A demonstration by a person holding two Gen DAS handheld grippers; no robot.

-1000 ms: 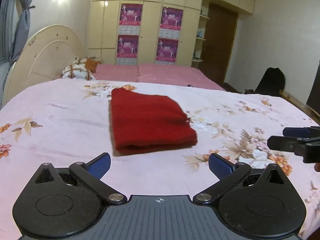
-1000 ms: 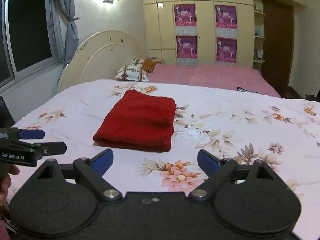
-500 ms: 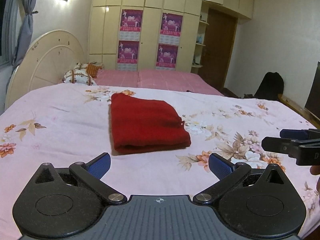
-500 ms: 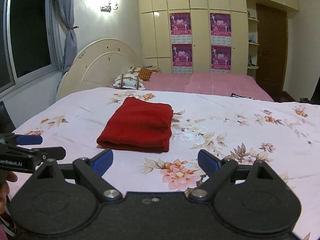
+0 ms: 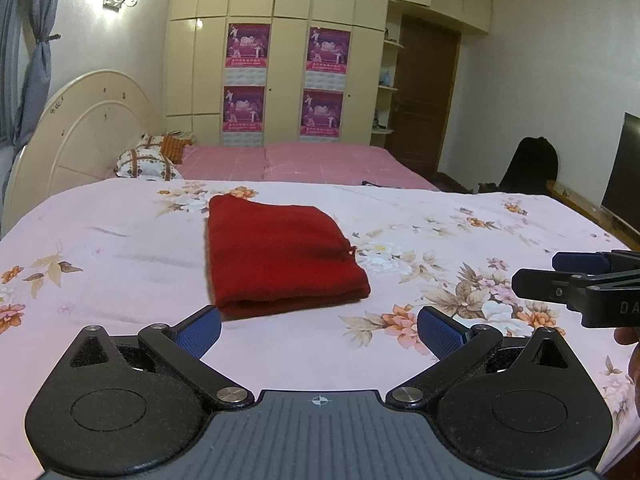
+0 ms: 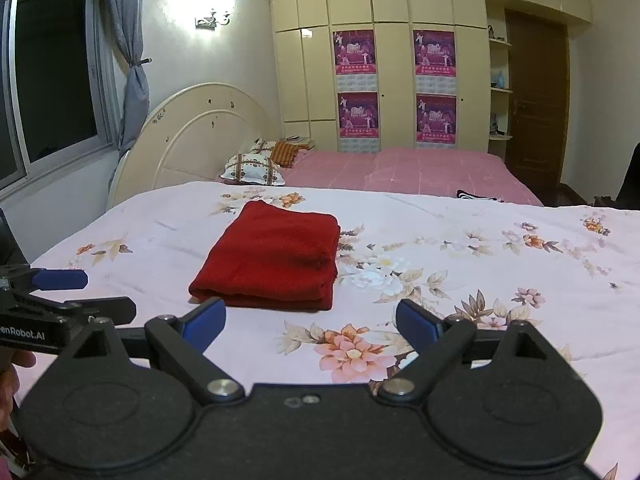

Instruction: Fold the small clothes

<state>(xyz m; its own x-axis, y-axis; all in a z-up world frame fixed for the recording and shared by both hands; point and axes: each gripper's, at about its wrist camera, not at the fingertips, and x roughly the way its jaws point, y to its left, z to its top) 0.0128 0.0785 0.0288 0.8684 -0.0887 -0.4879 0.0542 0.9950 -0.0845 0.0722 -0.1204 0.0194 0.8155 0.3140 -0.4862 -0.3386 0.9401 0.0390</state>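
Note:
A red garment [image 5: 276,252] lies folded into a flat rectangle on the flowered pink bedsheet [image 5: 120,264]; it also shows in the right wrist view [image 6: 272,260]. My left gripper [image 5: 318,330] is open and empty, held above the sheet just short of the garment's near edge. My right gripper [image 6: 310,322] is open and empty, just short of the garment's near right corner. Each gripper shows from the side in the other's view: the right one [image 5: 560,276] and the left one [image 6: 80,296].
A second bed with a pink cover [image 5: 300,160] and pillows [image 5: 148,162] stands behind. A cream headboard [image 6: 192,136] is at the back left, wardrobes [image 6: 400,80] behind, a dark screen [image 5: 622,168] at the right.
Both grippers have drawn back and risen a little from the garment; it looks smaller and farther away. The garment has not moved. Both stay open.

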